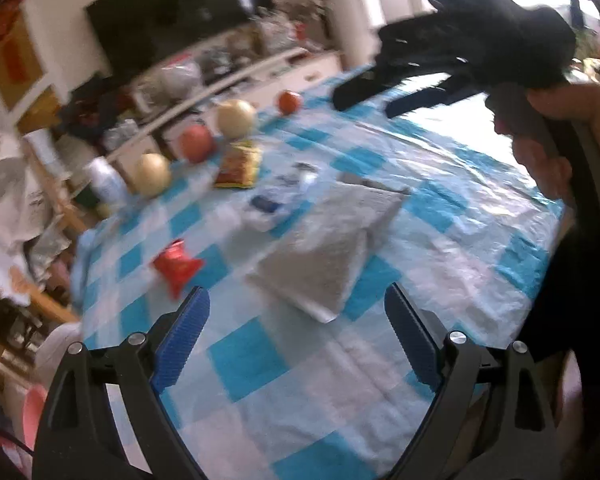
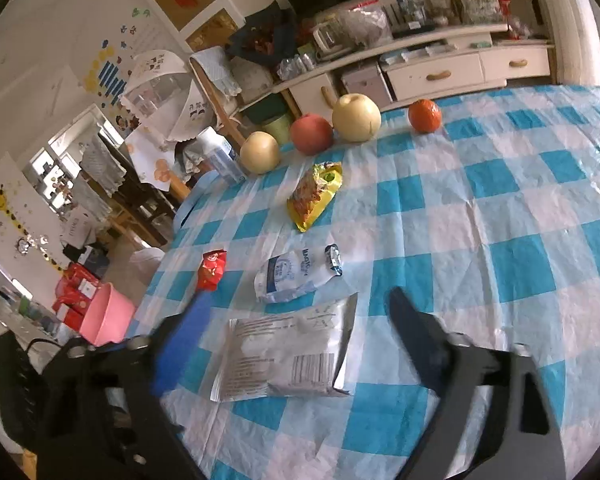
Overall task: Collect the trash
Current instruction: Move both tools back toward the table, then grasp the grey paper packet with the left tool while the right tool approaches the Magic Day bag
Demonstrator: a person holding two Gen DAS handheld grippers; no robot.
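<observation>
Several pieces of trash lie on the blue-and-white checked tablecloth (image 2: 500, 220). A flat silver wrapper (image 2: 284, 356) lies between the fingers of my right gripper (image 2: 300, 296), whose pads stand apart from it; the gripper is open. Beyond it are a white-and-blue pouch (image 2: 292, 276), a crumpled red wrapper (image 2: 212, 270) and a yellow snack bag (image 2: 314, 194). My left gripper (image 1: 296, 292) is open and holds nothing, just short of the silver wrapper (image 1: 332, 240), with the red wrapper (image 1: 176, 266) to its left. The left wrist view is blurred.
Along the table's far edge stand two pale pears (image 2: 356, 117), a red apple (image 2: 311, 134), an orange (image 2: 425, 115) and a white bottle (image 2: 218, 156). A pink bin (image 2: 106, 314) sits on the floor to the left. A hand (image 1: 556, 120) holds the other gripper at upper right.
</observation>
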